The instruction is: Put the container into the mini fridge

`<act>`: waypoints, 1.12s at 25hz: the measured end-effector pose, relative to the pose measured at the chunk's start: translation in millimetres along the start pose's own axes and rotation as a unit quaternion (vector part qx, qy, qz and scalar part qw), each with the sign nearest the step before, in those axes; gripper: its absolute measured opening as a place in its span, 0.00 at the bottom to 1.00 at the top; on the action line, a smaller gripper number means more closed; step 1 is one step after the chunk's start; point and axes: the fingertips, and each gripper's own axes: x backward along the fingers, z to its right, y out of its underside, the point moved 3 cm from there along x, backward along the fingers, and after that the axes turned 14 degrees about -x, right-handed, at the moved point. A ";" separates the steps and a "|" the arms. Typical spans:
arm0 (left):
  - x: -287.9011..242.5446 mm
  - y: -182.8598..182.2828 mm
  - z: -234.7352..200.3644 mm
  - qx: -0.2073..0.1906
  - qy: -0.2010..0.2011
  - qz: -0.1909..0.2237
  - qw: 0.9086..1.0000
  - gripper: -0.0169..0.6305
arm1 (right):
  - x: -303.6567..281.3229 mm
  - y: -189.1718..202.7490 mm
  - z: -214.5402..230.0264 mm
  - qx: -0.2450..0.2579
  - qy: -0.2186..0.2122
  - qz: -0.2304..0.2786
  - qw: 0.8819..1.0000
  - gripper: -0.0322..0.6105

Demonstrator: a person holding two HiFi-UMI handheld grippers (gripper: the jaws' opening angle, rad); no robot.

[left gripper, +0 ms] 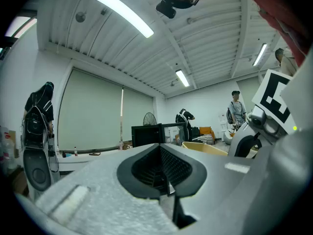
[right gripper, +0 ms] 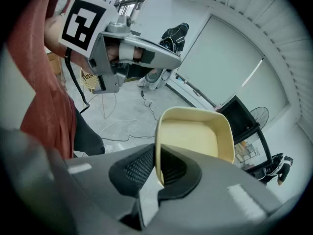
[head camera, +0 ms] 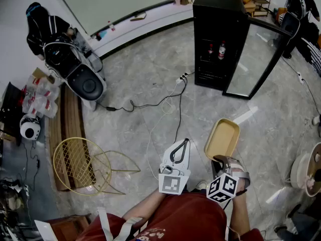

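A shallow beige container (head camera: 222, 138) hangs in front of me, my right gripper (head camera: 221, 160) shut on its near rim. In the right gripper view the rim of the container (right gripper: 193, 131) sits pinched between the black pads (right gripper: 132, 168). My left gripper (head camera: 179, 152) is beside it on the left, shut with nothing between its jaws, and in its own view the left gripper (left gripper: 164, 173) has its black pads together. The black mini fridge (head camera: 219, 39) stands ahead on the floor with its glass door (head camera: 257, 62) swung open; two bottles (head camera: 216, 50) stand on a shelf inside.
Cables (head camera: 158, 104) run across the grey floor toward the fridge. A gold wire chair (head camera: 80, 165) lies at the left beside a wooden board. A black-and-white machine (head camera: 75, 72) stands at the back left. People stand at the room's edges.
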 end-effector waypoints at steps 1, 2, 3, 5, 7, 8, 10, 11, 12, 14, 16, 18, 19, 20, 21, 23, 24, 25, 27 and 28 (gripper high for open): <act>-1.1 1.3 -4.0 0.001 -0.001 0.001 1.000 0.03 | -2.8 -3.0 -0.2 0.000 -0.001 0.000 1.000 0.08; -1.8 2.7 -7.9 0.002 -0.002 0.002 1.000 0.03 | -5.4 -5.8 -0.5 0.001 -0.001 -0.001 1.000 0.08; -1.7 4.1 -11.7 0.003 -0.003 0.003 1.000 0.03 | -7.7 -8.3 -1.1 0.001 -0.001 -0.002 1.000 0.08; 0.6 7.0 -18.6 0.000 -0.002 0.003 1.000 0.03 | -11.0 -12.6 -3.5 0.000 0.001 -0.006 1.000 0.08; 3.6 10.4 -25.2 -0.004 -0.001 0.005 1.000 0.03 | -14.1 -16.2 -7.3 -0.002 0.000 -0.009 1.000 0.08; 4.6 12.8 -28.4 -0.003 -0.003 0.005 1.000 0.03 | -16.5 -17.7 -9.1 -0.002 -0.001 -0.011 1.000 0.08; 5.4 18.6 -35.0 0.002 -0.006 0.005 1.000 0.03 | -23.1 -21.0 -12.3 0.000 -0.003 -0.015 1.000 0.08; 5.5 21.4 -38.8 0.005 -0.008 0.006 1.000 0.03 | -26.7 -23.7 -13.4 0.001 -0.003 -0.017 1.000 0.08; 5.8 24.0 -43.3 0.009 -0.009 0.007 1.000 0.03 | -30.1 -27.5 -14.3 0.000 -0.002 -0.017 1.000 0.08; 6.2 29.2 -53.9 0.008 -0.009 0.004 1.000 0.03 | -36.1 -38.2 -15.3 -0.004 -0.001 -0.014 1.000 0.08; 5.5 34.1 -65.6 0.002 -0.006 0.003 1.000 0.03 | -42.5 -50.0 -16.3 -0.007 -0.001 -0.013 1.000 0.08; 5.2 39.6 -76.8 0.008 -0.005 0.005 1.000 0.03 | -50.1 -60.6 -19.3 -0.007 -0.002 -0.015 1.000 0.08; 5.2 42.3 -82.1 0.010 -0.004 0.006 1.000 0.03 | -53.7 -65.3 -21.2 -0.007 -0.002 -0.016 1.000 0.08; 5.3 44.9 -86.9 0.010 -0.002 0.006 1.000 0.03 | -56.8 -69.6 -23.2 -0.008 -0.002 -0.017 1.000 0.08; 5.5 47.4 -91.1 0.008 0.001 0.005 1.000 0.03 | -59.4 -73.3 -25.0 -0.010 -0.002 -0.018 1.000 0.08; 4.6 50.4 -98.2 0.008 0.005 0.008 1.000 0.03 | -63.3 -79.1 -27.2 -0.013 -0.001 -0.020 1.000 0.08; 4.2 51.3 -101.1 0.009 0.005 0.010 1.000 0.03 | -64.6 -81.7 -28.0 -0.013 -0.001 -0.020 1.000 0.08; 4.0 52.5 -103.6 0.012 0.005 0.010 1.000 0.03 | -65.6 -84.0 -28.8 -0.014 -0.001 -0.021 1.000 0.08; 2.5 55.3 -105.8 0.014 0.007 0.008 1.000 0.03 | -67.8 -85.7 -29.1 -0.014 -0.002 -0.023 1.000 0.08; 0.9 57.0 -105.3 0.012 0.010 0.007 1.000 0.03 | -69.3 -85.1 -28.4 -0.014 -0.001 -0.024 1.000 0.08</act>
